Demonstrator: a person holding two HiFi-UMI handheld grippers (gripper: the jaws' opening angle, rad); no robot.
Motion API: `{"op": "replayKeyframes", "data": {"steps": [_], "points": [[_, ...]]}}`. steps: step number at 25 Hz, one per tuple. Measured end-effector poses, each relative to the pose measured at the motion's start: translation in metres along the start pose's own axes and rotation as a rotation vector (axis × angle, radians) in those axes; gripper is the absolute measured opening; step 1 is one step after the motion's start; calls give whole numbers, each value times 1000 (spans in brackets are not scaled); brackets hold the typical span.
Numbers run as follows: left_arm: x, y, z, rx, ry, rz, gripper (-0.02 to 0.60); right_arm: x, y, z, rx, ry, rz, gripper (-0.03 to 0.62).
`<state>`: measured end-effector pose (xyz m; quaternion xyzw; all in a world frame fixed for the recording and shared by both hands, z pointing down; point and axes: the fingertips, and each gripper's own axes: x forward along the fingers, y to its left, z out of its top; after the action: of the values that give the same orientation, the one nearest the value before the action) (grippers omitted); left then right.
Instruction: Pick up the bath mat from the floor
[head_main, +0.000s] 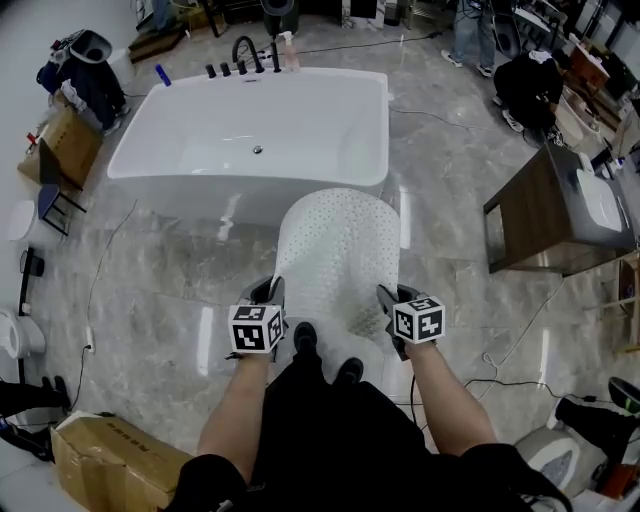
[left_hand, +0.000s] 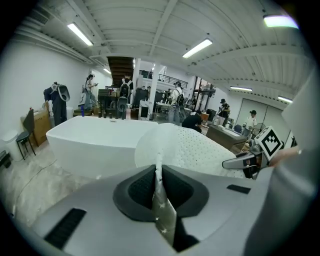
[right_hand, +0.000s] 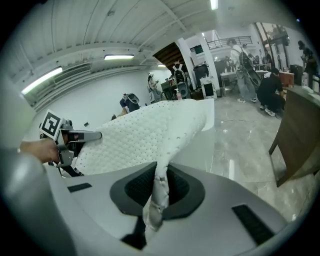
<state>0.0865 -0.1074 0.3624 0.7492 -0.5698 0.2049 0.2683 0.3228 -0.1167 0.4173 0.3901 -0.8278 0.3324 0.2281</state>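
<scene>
The bath mat is white and covered in rows of small dots, with a rounded far end. It arches up between the person and the white bathtub, its near edge raised above the grey marbled floor. The left tongs and the right tongs each pinch a near corner. Print on the cardboard box is too small to read.
</scene>
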Motion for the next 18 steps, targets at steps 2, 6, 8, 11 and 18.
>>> {"op": "replayKeyframes", "data": {"steps": [2, 6, 8, 11, 18], "points": [[-11, -3, 12, -7, -28, 10, 37, -11, 4, 13, -31, -17, 4, 40], [-24, -10, 42, -25, -75, 5, 37, -32, 7, 49, -87, -73, 4, 40], [-22, -8, 62, -22, -99, -9, 37, -39, 7, 72, -101, -112, -4, 40], [-21, 1, 96, 4, -140, -35, 37, -41, 16, 107, -109, -169, -13, 40], [-23, 28, 177, 87, -251, -78, 38, -22, 52, 185, -124, -273, -11, 40]]}}
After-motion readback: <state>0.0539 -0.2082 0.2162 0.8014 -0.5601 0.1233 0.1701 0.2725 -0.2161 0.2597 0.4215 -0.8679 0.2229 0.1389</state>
